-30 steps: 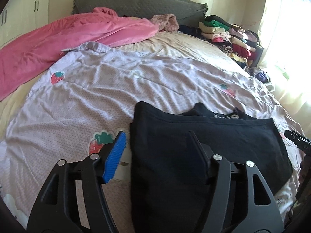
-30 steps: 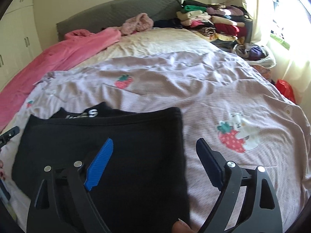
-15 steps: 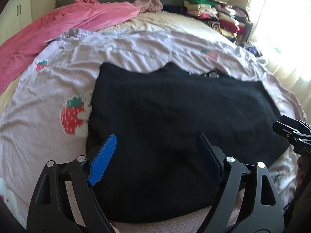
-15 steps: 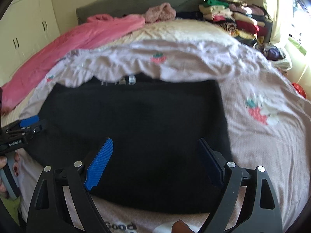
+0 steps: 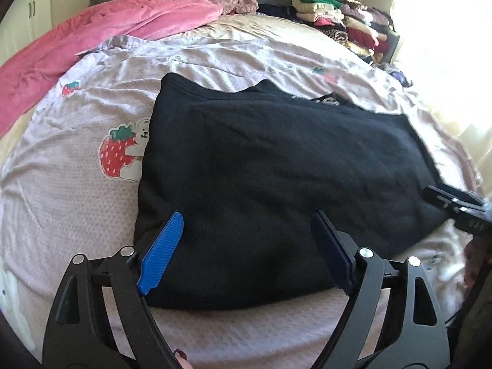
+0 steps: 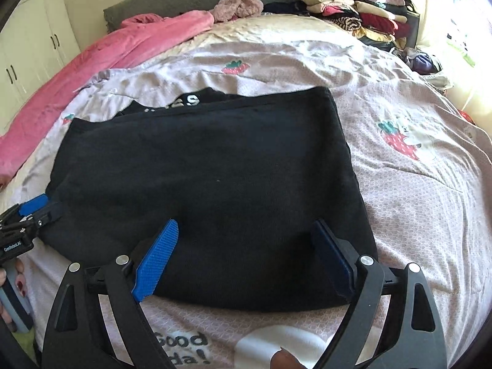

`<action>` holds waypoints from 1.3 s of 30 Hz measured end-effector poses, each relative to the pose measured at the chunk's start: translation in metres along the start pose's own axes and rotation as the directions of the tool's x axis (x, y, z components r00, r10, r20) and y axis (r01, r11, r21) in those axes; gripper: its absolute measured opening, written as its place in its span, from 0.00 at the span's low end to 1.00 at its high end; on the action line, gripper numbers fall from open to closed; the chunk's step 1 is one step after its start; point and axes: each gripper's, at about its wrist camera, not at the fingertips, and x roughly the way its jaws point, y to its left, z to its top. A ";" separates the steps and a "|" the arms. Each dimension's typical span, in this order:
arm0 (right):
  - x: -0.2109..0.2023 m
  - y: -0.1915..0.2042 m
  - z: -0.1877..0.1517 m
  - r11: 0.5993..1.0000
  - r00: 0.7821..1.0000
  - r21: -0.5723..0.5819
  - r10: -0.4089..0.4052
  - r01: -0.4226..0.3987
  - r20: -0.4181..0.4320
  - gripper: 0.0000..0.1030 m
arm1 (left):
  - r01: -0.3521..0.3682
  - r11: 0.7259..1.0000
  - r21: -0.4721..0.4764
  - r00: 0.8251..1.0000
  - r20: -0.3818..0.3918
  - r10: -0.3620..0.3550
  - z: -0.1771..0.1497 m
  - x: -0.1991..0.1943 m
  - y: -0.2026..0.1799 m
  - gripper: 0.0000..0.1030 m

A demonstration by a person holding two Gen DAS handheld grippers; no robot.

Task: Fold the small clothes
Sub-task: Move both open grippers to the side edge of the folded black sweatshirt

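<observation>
— While the black garment [image 5: 276, 178] is lying flat on the bed [image 5: 77, 184], folded over with its near fold running along the bottom, what are the two claws doing?

— Both are hanging just above that near fold. The left claw [image 5: 246, 246] is hovering over the garment's left near corner with its jaws wide apart; they have just been opening, and nothing is pinched between them, the cloth only lying below. The right claw [image 6: 246, 252] is hovering over the right near corner, its jaws also standing wide, gripping nothing.

— So which step is in hand?

— I am judging that one fold is already laid down and released, since white lettering is peeking out from under the top layer at the far edge. The piece is looking like a wide rectangle, so the folding is probably about halfway.

— And the next move?

— It is likely calling for a fresh grip: either both claws are pinching the near corners to carry them to the far edge, or one side is being taken across to the other. The cloth is looking thick and doubled, so each claw is needing to bite all layers, or the lower one is going to slip and bunch.
</observation>
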 end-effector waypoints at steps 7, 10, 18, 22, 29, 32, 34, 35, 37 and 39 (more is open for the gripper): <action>-0.025 0.007 -0.001 0.998 0.996 0.006 0.054 -0.055 0.065 0.94 | 0.029 1.000 -0.005 0.999 0.043 -0.029 0.003 -0.025 -0.005 0.91; -0.034 0.013 -0.002 0.997 0.994 -0.002 0.072 -0.072 0.088 0.95 | 0.026 1.000 -0.003 0.998 0.064 -0.026 0.006 -0.034 -0.004 0.91; -0.053 0.032 -0.003 0.995 0.986 -0.045 0.091 -0.086 0.141 0.95 | 0.000 1.000 -0.006 0.994 0.110 0.001 0.013 -0.052 0.002 0.91; -0.060 0.046 -0.005 0.993 0.983 -0.081 0.099 -0.087 0.156 0.95 | -0.004 1.000 -0.019 0.993 0.121 0.006 0.016 -0.057 0.009 0.91; -0.067 0.078 -0.008 0.980 0.976 -0.149 0.155 -0.132 0.153 0.95 | -0.020 0.999 -0.036 0.991 0.135 0.024 0.019 -0.062 0.019 0.91; -0.066 0.092 -0.008 0.974 0.975 -0.179 0.167 -0.140 0.145 0.95 | -0.046 0.998 -0.040 0.989 0.142 0.051 0.021 -0.061 0.026 0.91; -0.064 0.101 -0.009 0.970 0.975 -0.196 0.171 -0.142 0.141 0.95 | -0.065 0.997 -0.052 0.987 0.141 0.071 0.022 -0.060 0.033 0.91; -0.064 0.104 -0.009 0.969 0.975 -0.202 0.174 -0.144 0.140 0.95 | -0.080 0.995 -0.060 0.987 0.136 0.087 0.022 -0.058 0.037 0.91; -0.060 0.113 -0.010 0.964 0.975 -0.219 0.183 -0.152 0.130 0.95 | -0.087 0.993 -0.076 0.987 0.128 0.097 0.023 -0.056 0.044 0.91; -0.056 0.125 -0.013 0.957 0.975 -0.244 0.190 -0.157 0.119 0.95 | -0.095 0.992 -0.087 0.987 0.123 0.106 0.024 -0.054 0.050 0.91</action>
